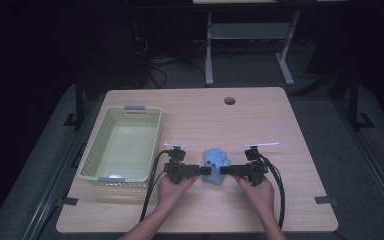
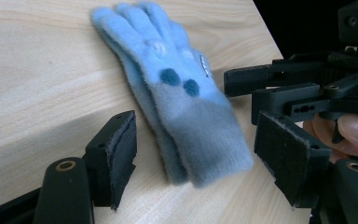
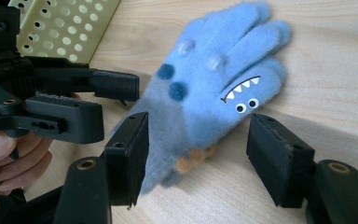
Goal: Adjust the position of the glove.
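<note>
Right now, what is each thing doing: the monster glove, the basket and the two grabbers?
Blue glove: lying flat on the table, cuff between both grippers, not gripped.
Left gripper: open, jaws astride the cuff.
Right gripper: open, jaws either side of the cuff.
Green basket: upright, nothing inside.

Gloves: I count one blue glove [image 1: 216, 159], just right of the basket.
Baskets: I see one pale green basket [image 1: 96, 144].
Grippers: I hold two, left gripper [image 1: 206, 170] and right gripper [image 1: 225, 170], right of the basket.
</note>
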`<control>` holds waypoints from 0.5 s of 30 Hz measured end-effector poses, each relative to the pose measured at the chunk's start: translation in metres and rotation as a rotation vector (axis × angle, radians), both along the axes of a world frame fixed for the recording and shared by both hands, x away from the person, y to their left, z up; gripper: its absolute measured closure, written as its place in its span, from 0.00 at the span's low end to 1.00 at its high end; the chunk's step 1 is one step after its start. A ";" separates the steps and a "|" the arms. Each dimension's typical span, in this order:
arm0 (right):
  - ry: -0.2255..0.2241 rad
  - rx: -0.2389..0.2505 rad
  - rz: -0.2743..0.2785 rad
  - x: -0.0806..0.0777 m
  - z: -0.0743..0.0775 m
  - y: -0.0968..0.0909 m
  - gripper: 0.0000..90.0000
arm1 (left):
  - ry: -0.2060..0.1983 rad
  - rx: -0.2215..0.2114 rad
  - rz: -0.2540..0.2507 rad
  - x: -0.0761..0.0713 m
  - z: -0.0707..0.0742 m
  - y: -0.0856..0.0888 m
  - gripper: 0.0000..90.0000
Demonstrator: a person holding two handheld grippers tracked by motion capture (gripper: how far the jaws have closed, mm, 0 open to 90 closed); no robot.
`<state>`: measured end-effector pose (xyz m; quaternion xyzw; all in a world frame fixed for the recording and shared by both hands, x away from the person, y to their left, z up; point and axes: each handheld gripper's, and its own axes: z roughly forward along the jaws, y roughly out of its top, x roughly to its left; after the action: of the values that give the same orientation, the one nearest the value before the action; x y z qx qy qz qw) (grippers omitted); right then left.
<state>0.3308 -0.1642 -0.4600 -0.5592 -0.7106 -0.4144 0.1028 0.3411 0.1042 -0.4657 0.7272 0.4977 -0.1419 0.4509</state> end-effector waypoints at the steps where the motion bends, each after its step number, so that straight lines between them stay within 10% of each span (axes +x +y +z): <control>1: 0.003 0.000 -0.003 0.000 0.000 0.000 0.43 | 0.017 -0.004 0.004 0.000 -0.001 0.000 0.34; 15: 0.036 0.014 0.005 -0.004 -0.008 0.005 0.50 | 0.071 -0.019 -0.005 0.001 -0.008 -0.001 0.39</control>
<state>0.3271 -0.1593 -0.4677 -0.5641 -0.7073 -0.4087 0.1206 0.3423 0.1036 -0.4741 0.7187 0.5102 -0.1731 0.4394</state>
